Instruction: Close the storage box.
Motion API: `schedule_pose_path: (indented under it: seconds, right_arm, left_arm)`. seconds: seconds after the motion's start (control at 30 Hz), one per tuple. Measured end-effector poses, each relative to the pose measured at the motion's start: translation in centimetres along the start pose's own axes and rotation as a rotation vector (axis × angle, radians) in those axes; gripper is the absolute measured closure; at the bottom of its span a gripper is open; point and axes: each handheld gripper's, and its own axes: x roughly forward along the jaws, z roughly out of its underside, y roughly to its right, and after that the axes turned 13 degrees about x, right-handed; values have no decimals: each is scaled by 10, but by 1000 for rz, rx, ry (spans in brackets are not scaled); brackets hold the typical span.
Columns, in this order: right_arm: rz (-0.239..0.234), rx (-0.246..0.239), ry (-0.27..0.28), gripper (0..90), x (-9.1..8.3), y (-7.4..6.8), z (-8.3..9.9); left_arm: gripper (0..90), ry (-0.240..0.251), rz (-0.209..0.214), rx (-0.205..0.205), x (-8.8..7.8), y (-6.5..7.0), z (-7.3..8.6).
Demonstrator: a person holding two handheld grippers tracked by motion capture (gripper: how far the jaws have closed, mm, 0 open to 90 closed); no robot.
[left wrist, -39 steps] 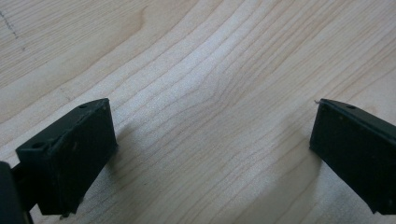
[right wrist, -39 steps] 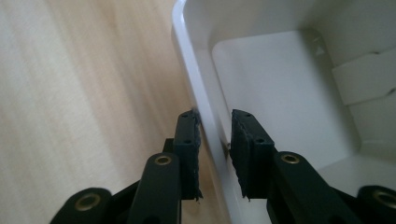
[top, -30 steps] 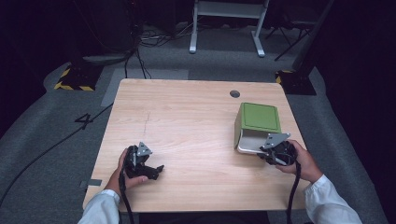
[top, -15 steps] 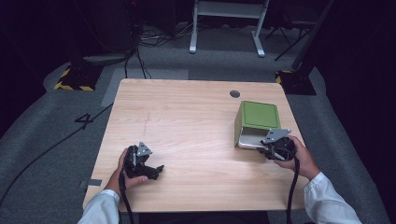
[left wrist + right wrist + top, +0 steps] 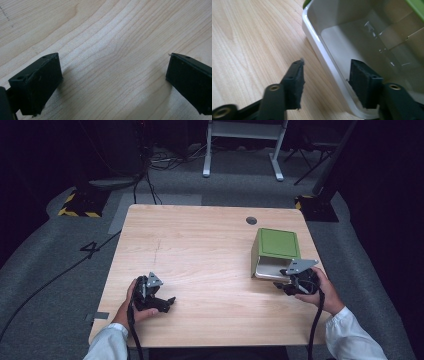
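1. High view: a green box (image 5: 274, 251) lies tipped on its side near the right edge of the pale wood bench (image 5: 200, 245), its white-lined opening facing the person. The right tool (image 5: 289, 281) sits right at that opening's rim, probably lined up that way to grab the wall and pull or right the box. The left tool (image 5: 161, 301) rests low on the bench, well apart from the box (looks parked, just out of the way). There's a small dark round hole (image 5: 251, 220) in the bench near the far edge.

2. Left gripper view: the left tool (image 5: 112, 82) has its jaws wide apart with nothing between them, just bare wood grain, smooth with wavy lines. The black pads look blocky and matte.

3. Right gripper view: the right tool (image 5: 329, 82) is spread open and straddles the box's white rim (image 5: 322, 53), one jaw outside over the bench, the other inside the cavity. Not clamped yet, with a visible gap on both sides. The lining looks glossy and smooth with rounded corners (plastic, I'd guess), and a strip of green shows at the top.
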Motion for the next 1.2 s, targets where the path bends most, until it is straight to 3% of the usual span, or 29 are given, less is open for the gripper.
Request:
schedule_pose_path:
  seconds: [0.27,0.4,0.8,1.03,1.2]
  right_arm:
    - [17,0,35,261,-15,-3,7]
    - [37,4,55,226,-22,-6,12]
    - [70,30,80,212,-39,-7,37]
    - [74,70,98,210,-44,-2,60]
    - [46,136,104,209,-41,4,79]
  left_arm:
    - [5,-1,-2,3,0,0,0]
    - [5,1,0,-3,0,0,0]
    - [5,-1,1,-2,0,0,0]
    - [5,1,0,-2,0,0,0]
    - [5,-2,0,-7,0,1,0]
